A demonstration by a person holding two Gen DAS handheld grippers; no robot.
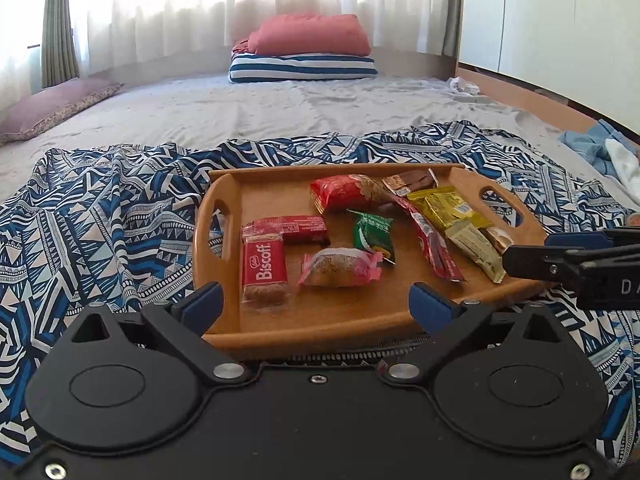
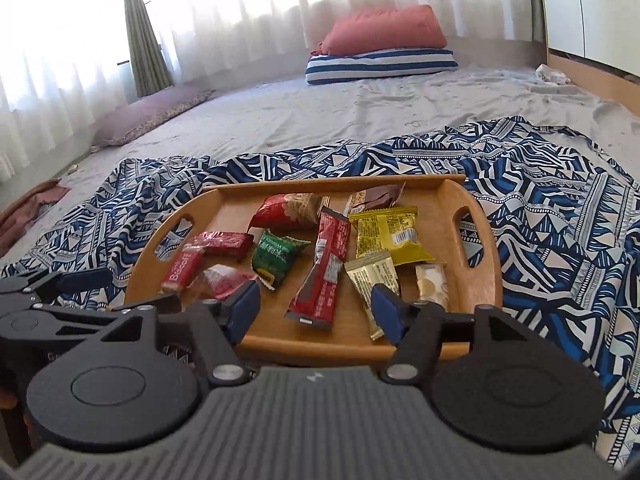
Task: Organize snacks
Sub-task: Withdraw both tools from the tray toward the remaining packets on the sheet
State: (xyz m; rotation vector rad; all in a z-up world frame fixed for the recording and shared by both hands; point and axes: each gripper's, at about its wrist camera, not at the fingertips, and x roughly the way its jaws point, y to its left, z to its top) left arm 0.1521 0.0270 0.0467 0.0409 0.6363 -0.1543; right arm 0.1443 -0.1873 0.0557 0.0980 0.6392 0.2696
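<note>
A wooden tray (image 1: 224,264) (image 2: 480,276) lies on a blue patterned cloth (image 1: 100,216) (image 2: 560,216) on the bed and holds several wrapped snacks. Among them are a red Biscoff pack (image 1: 264,268) (image 2: 182,270), a green packet (image 1: 374,234) (image 2: 276,258), a long red stick pack (image 1: 430,240) (image 2: 326,272), a yellow packet (image 1: 444,206) (image 2: 388,234) and a pink-wrapped cake (image 1: 340,266). My left gripper (image 1: 316,300) is open and empty at the tray's near edge. My right gripper (image 2: 314,304) is open and empty over the near edge. It also shows in the left wrist view at the tray's right side (image 1: 532,258).
A red pillow (image 1: 312,34) (image 2: 384,26) on a striped one (image 1: 302,66) lies at the bed's far end. A mauve pillow (image 1: 52,106) is at the left. Blue clothes (image 1: 600,148) lie at the right, by a wooden bed frame (image 1: 520,92). Curtains hang behind.
</note>
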